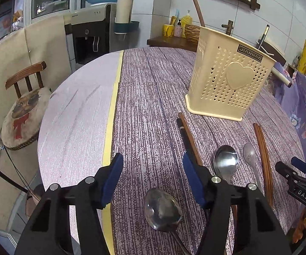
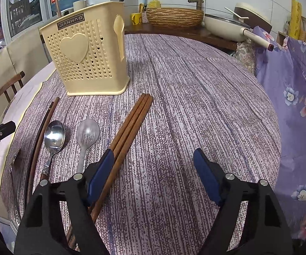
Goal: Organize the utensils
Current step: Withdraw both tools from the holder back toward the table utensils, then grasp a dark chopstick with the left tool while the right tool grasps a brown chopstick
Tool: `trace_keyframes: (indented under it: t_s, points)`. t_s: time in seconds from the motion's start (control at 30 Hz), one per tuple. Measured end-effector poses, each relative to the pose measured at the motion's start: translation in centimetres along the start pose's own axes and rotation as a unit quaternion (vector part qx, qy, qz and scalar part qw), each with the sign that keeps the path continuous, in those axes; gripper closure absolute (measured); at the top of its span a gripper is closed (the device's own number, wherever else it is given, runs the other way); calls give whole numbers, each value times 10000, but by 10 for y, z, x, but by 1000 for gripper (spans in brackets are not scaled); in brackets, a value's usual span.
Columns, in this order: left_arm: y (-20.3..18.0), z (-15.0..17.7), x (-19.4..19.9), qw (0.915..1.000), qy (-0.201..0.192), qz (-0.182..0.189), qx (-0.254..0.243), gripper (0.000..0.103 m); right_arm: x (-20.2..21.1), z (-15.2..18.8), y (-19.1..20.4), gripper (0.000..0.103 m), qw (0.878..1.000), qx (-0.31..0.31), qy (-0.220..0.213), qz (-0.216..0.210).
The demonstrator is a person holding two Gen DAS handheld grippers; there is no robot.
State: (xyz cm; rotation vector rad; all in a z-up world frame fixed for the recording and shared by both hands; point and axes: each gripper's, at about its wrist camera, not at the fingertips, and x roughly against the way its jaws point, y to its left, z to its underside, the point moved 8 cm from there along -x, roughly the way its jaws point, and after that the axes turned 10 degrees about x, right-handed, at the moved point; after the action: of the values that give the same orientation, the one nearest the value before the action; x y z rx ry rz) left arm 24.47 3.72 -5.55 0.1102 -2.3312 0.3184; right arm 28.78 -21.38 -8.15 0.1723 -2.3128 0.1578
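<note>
A cream perforated utensil holder (image 1: 227, 80) with a heart stands upright on the round table; it also shows in the right wrist view (image 2: 87, 57). In front of it lie a dark chopstick pair (image 1: 188, 136), a shiny steel spoon (image 1: 225, 161), a dull grey spoon (image 1: 249, 155) and a brown chopstick pair (image 1: 264, 157). Another steel spoon (image 1: 162, 211) lies between my left fingers. My left gripper (image 1: 153, 182) is open above it. My right gripper (image 2: 153, 178) is open, its left finger beside the brown chopsticks (image 2: 129, 127).
The table wears a purple striped cloth (image 2: 195, 106) with a yellow tape line (image 1: 112, 114). A wooden chair (image 1: 23, 110) stands at the left. A floral cloth (image 2: 297, 106) hangs at the right. A counter with a woven basket (image 2: 174, 17) and a pan stands behind.
</note>
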Motion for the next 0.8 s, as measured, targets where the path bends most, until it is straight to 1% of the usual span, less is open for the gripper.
trace_keyframes:
  t_s: [0.17,0.27,0.3,0.37,0.43,0.53,0.57,0.63,0.7,0.8]
  points:
    - [-4,3,-2,10000,29,4,-44,45,-6,-4,9,28,10000,74,55,-20]
    - [-6,4,-3,10000,42,5,-62,45,-13,-2,11,30,9996,190,171,126]
    - [-6,5,-4,10000,48,4,-66,45,-14,-2,11,31,9996,173,173,103]
    - [-8,5,-4,9999,56,10,-86,45,-14,-1,7,31,9998,93,176,99]
    - [-8,6,-6,9999,79,2,-91,45,-15,1,0,33,9995,67,231,199]
    - [-10,6,-7,9999,94,3,-92,45,-18,2,-5,34,9996,-31,283,76]
    - [-11,6,-8,9999,101,-2,-96,45,-19,1,-6,35,9995,-35,284,98]
    - [-13,6,-9,9999,118,-5,-100,45,-21,0,-6,40,9995,-34,301,114]
    - [-16,6,-11,9998,161,0,-123,47,-26,-2,-6,43,9993,-7,349,120]
    - [-21,6,-17,9994,314,61,-152,56,-30,-6,-7,46,9992,-37,374,136]
